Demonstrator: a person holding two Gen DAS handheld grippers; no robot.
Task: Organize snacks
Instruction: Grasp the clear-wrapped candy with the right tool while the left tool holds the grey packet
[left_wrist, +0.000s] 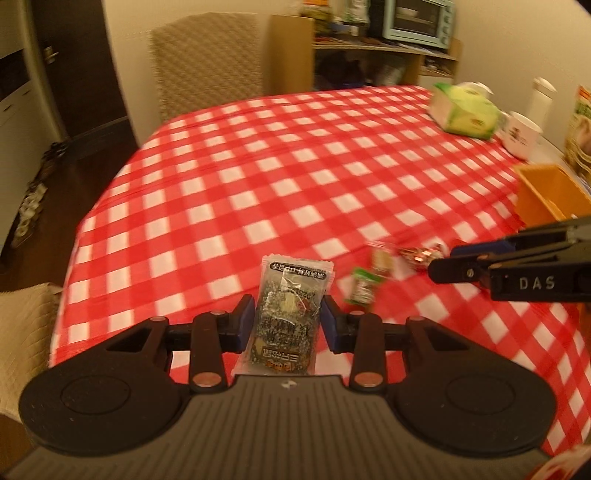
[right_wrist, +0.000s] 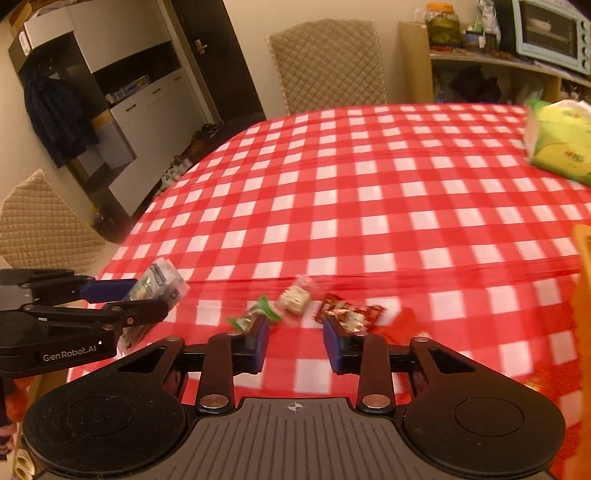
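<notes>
Checked tablecloth (left_wrist: 280, 155): far half bare | left fingers (left_wrist: 288, 321) grasp packet (left_wrist: 286, 317) | right fingers (right_wrist: 295, 341) released, empty

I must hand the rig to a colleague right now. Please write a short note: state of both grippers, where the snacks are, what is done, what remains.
Left gripper: shut on a dark snack packet, lifted off the table.
Right gripper: nothing between its pads, hovering just before the loose snacks.
On the checked tablecloth: a green packet, a pale candy and a red packet.
Orange box: at the right edge; its inside is hidden.
Left: store the held packet, then collect those three.
</notes>
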